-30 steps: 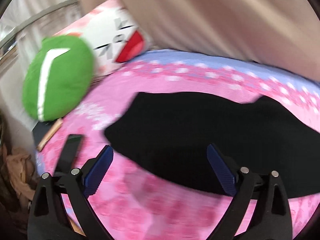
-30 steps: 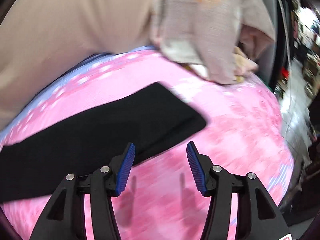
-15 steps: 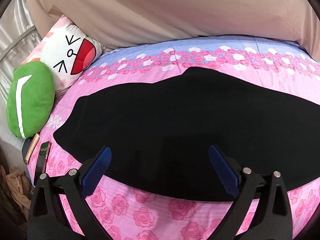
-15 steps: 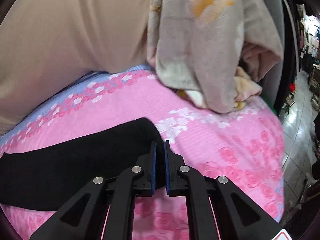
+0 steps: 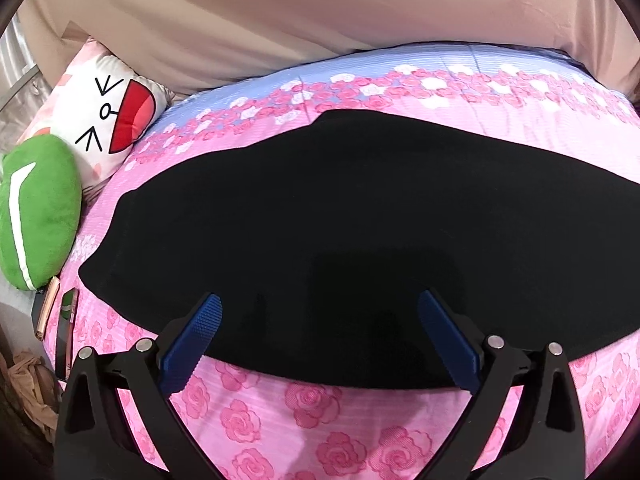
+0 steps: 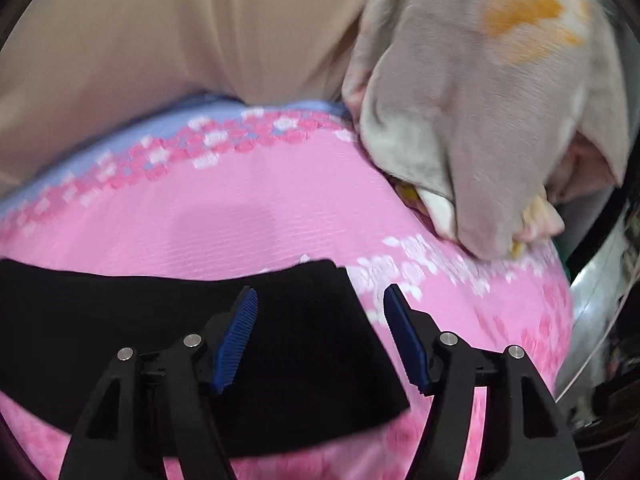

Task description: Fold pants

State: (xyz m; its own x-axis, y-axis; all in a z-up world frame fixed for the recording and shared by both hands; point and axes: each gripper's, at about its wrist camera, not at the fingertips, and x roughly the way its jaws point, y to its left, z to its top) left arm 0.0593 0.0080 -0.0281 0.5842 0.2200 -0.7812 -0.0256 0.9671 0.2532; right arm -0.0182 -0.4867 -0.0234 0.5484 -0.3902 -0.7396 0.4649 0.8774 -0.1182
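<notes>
Black pants [image 5: 360, 220] lie flat across a pink rose-print bed sheet [image 5: 312, 412]. In the left wrist view my left gripper [image 5: 320, 336] is open, its blue pads [image 5: 192, 344] over the near edge of the waist part. In the right wrist view the leg end of the pants [image 6: 300, 340] lies under my right gripper [image 6: 320, 340], which is open and holds nothing; the hem edge runs between its blue pads [image 6: 236, 340].
A green plush cushion [image 5: 36, 212] and a white cartoon-face pillow [image 5: 108, 116] sit at the bed's left end. A grey blanket heap [image 6: 492, 92] lies at the right end. A beige curtain [image 5: 320, 12] hangs behind the bed. The bed edge drops off at right [image 6: 568, 320].
My right gripper was shut on the leg end half a second ago and has now opened, letting the cloth lie flat. My left gripper stays open and has barely moved.
</notes>
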